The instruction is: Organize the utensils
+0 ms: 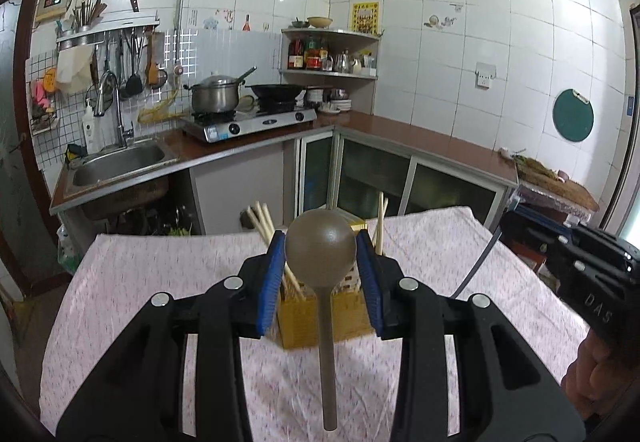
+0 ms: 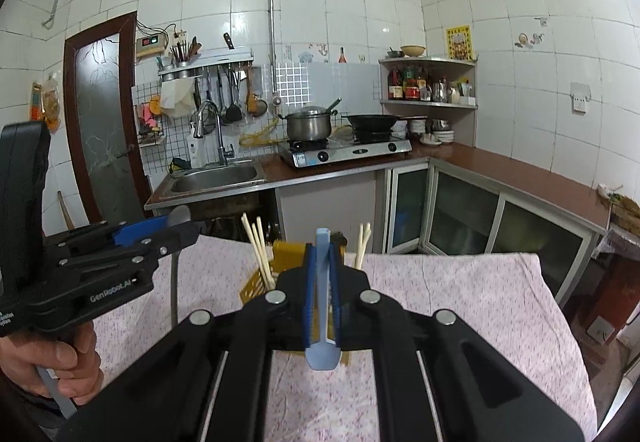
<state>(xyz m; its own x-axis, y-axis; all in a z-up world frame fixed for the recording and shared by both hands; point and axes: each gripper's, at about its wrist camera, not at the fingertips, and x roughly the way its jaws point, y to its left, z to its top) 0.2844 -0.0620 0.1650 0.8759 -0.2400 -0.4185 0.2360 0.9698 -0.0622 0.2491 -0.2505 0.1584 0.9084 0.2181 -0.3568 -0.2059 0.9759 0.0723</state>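
My left gripper (image 1: 321, 246) is shut on a brown spoon (image 1: 321, 254), clamping its round bowl, with the handle hanging back toward the camera. It hovers over a yellow utensil holder (image 1: 298, 316) that holds wooden chopsticks (image 1: 262, 220). My right gripper (image 2: 322, 278) is shut on a light blue spoon (image 2: 322, 306), held edge-on above the same yellow holder (image 2: 256, 284) with its chopsticks (image 2: 256, 242). The left gripper also shows at the left of the right wrist view (image 2: 176, 230).
The holder stands on a table with a pink patterned cloth (image 1: 132, 282). Behind are a steel sink (image 1: 120, 162), a gas stove with a pot (image 1: 212, 94) and a wok, a corner shelf (image 1: 332, 54) and a brown countertop (image 2: 520, 178).
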